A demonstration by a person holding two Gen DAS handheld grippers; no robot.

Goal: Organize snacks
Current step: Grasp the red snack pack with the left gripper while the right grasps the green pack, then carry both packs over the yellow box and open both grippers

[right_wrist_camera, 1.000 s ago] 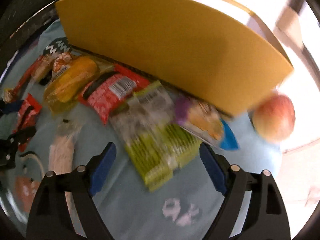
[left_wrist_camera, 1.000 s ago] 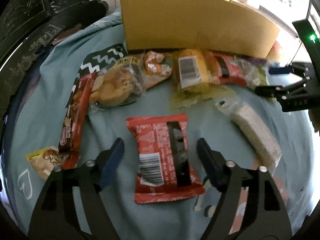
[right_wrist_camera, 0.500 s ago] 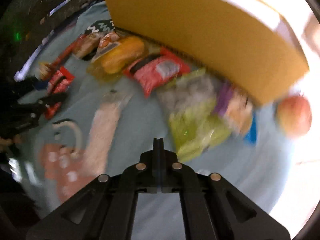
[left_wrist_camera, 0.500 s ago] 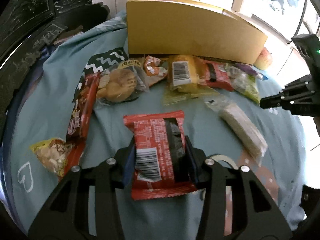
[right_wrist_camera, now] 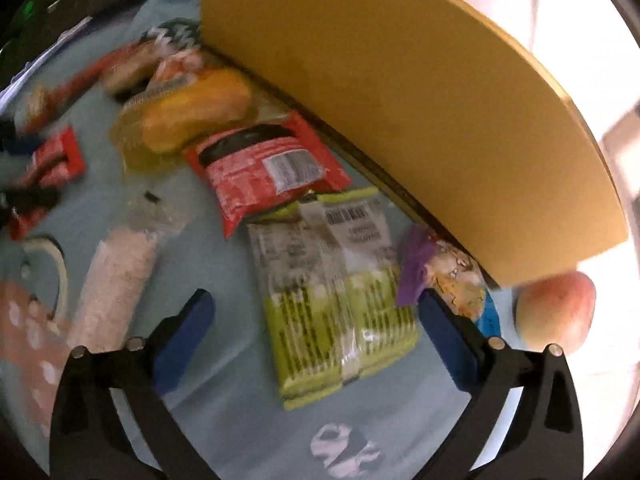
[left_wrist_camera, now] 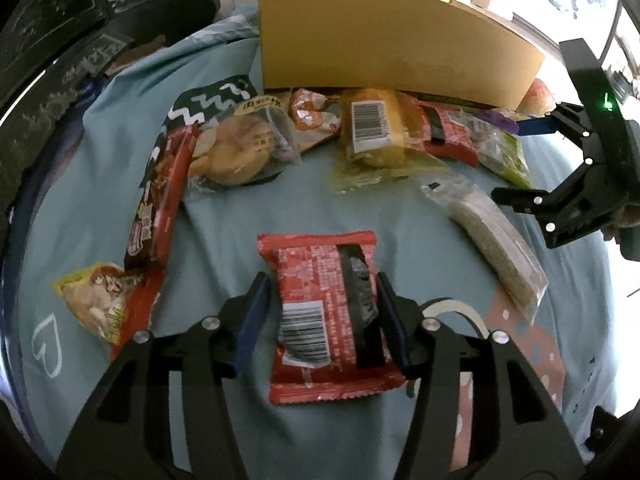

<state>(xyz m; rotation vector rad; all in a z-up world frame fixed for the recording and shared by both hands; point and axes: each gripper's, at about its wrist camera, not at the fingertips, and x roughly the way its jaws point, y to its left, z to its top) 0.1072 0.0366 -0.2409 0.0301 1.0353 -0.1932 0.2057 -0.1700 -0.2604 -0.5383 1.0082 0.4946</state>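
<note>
My left gripper (left_wrist_camera: 322,316) is shut on a red snack packet (left_wrist_camera: 326,312), its blue pads against both sides. Behind it a row of snacks lies before a yellow cardboard box (left_wrist_camera: 384,52): a bun bag (left_wrist_camera: 240,152), a yellow cake pack (left_wrist_camera: 374,136), a red pack (left_wrist_camera: 448,132) and a green pack (left_wrist_camera: 504,148). My right gripper (right_wrist_camera: 316,322) is open, its jaws on either side of the green pack (right_wrist_camera: 340,304). It also shows in the left wrist view (left_wrist_camera: 536,164).
A pale wafer roll (right_wrist_camera: 116,280) lies left of the right gripper. A purple-and-blue packet (right_wrist_camera: 452,280) and an apple (right_wrist_camera: 556,312) sit at the box's right end. A long red bar (left_wrist_camera: 156,200) and a yellow bag (left_wrist_camera: 100,300) lie at the left on the teal cloth (left_wrist_camera: 80,200).
My left gripper closed on the red packet. My right gripper shut half a second ago, has opened again and now sits over the green pack.
</note>
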